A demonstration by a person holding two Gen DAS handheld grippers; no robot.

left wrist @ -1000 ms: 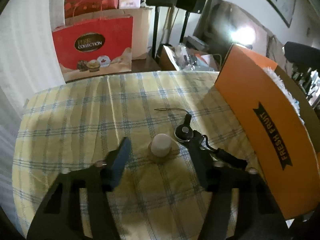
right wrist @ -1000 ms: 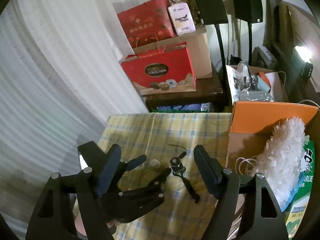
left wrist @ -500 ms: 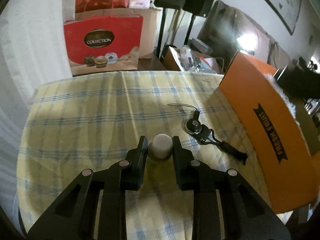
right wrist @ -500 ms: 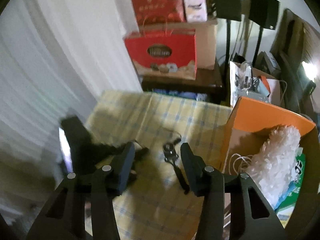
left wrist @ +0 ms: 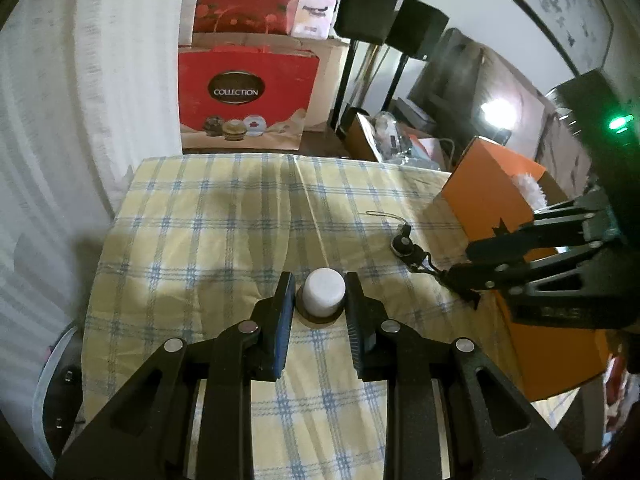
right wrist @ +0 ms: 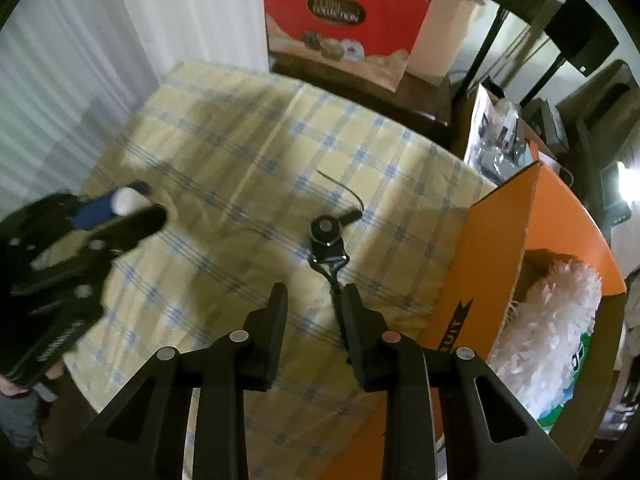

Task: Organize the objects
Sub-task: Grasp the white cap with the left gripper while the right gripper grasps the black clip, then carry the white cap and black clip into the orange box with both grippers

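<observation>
A small bottle with a white cap (left wrist: pixel 323 292) sits between the fingers of my left gripper (left wrist: pixel 319 300), which is shut on it above the yellow checked tablecloth (left wrist: pixel 224 220). It also shows in the right wrist view (right wrist: pixel 128 201). A black strap with a round disc (right wrist: pixel 326 228) lies on the cloth; it also shows in the left wrist view (left wrist: pixel 404 245). My right gripper (right wrist: pixel 312 304) is open just above the strap's tail, which runs beside its right finger.
An orange "Fresh Fruit" cardboard box (right wrist: pixel 496 248) stands at the table's right edge and holds a white fluffy duster (right wrist: pixel 556 320). A red "Collection" gift bag (left wrist: pixel 244 100) stands beyond the table's far edge, with speaker stands (left wrist: pixel 372 12) behind.
My left gripper closed on the white-capped bottle and lifted it a little. My right gripper narrowed and came down toward the black strap, next to the orange box.
</observation>
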